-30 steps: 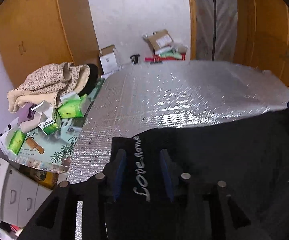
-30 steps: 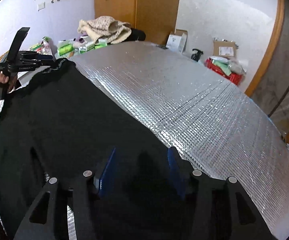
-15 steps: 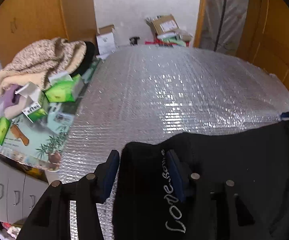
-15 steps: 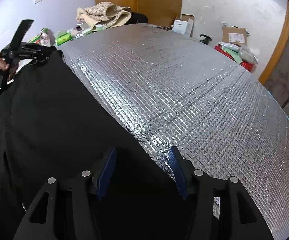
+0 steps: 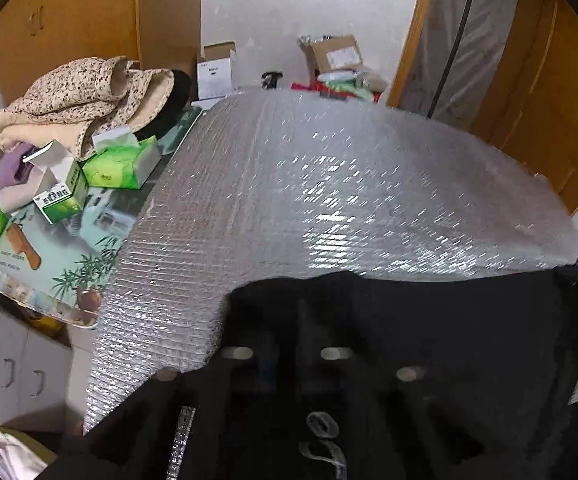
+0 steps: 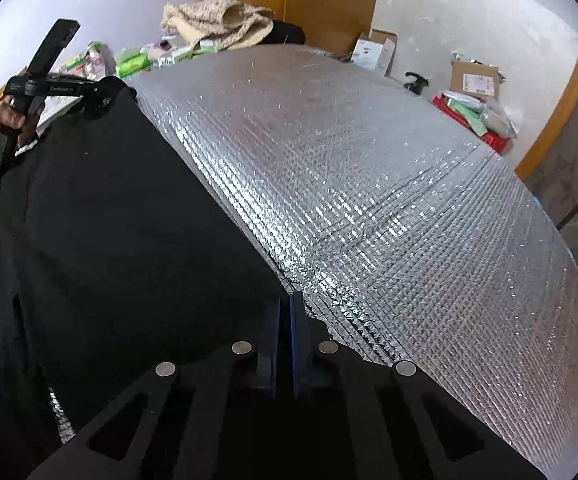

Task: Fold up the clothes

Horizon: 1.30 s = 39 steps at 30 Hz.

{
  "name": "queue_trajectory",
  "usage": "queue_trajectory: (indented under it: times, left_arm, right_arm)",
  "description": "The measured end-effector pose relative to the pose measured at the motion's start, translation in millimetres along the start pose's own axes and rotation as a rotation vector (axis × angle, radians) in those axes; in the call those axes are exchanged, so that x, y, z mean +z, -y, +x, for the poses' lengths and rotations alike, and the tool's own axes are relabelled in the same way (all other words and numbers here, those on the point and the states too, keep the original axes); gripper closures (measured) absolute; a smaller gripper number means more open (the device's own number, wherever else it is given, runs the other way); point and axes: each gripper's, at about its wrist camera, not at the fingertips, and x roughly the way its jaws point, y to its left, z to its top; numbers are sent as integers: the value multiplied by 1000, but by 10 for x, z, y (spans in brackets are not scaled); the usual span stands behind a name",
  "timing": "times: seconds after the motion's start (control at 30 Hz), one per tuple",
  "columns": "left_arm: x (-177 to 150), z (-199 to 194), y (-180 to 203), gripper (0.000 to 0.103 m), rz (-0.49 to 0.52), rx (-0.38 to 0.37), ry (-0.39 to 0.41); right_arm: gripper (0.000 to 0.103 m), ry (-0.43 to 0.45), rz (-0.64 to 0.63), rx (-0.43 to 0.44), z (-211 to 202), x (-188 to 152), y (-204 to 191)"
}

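Note:
A black garment with white script lettering lies stretched over the near edge of the silver quilted table cover. My right gripper is shut on the garment's corner edge, blue pads pressed together. My left gripper is blurred and buried in the black cloth; its jaws appear closed on the cloth's other corner. In the right wrist view the left gripper shows at far left, held by a hand, pinching the garment's corner.
A beige speckled blanket, green tissue packs and small boxes crowd the table's left side. Cardboard boxes and a red bin sit on the floor beyond. Wooden wardrobe doors stand at the right.
Both grippers have closed on the garment's edge; they were open around the cloth before. The garment's edge has slid back toward me, baring more silver cover.

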Motion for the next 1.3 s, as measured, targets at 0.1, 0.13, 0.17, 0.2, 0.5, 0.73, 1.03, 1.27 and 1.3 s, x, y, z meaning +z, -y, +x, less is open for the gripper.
queue_trajectory:
  times: [0.1,0.13,0.17,0.2,0.5,0.73,1.03,1.27,1.3]
  left_arm:
    - [20,-267,78,98,9,7,72]
    - [21,-369,114,98,13,8,95]
    - [5,-490,146,98,17,8,122]
    - [-14,-613,177,98,21,8,149]
    - [-492,-1555,245,98,10,-7,338]
    - [-1217,-2004,330,98,11,34,392]
    - [-2065,-2064,264,96,-90,12,335]
    - [-2553,-2040,182,90,-223,-45,290]
    - [-2603,-2067,190,90,-234,-42,294]
  right_arm:
    - [99,41,2,-10,-210,-4,-49]
    - [99,56,0,-15,-294,-7,-74]
    - [99,72,-3,-20,-389,-13,-110]
    - [99,88,-7,-25,-492,-22,-155]
    - [99,229,-76,-61,-1467,-329,-807]
    - [99,244,-116,-32,-1812,-792,-1420]
    - [99,157,-17,28,-1522,-1515,-1976]
    - [97,108,68,47,-1403,-1881,-2103]
    - [95,112,77,43,-1421,-1906,-2109]
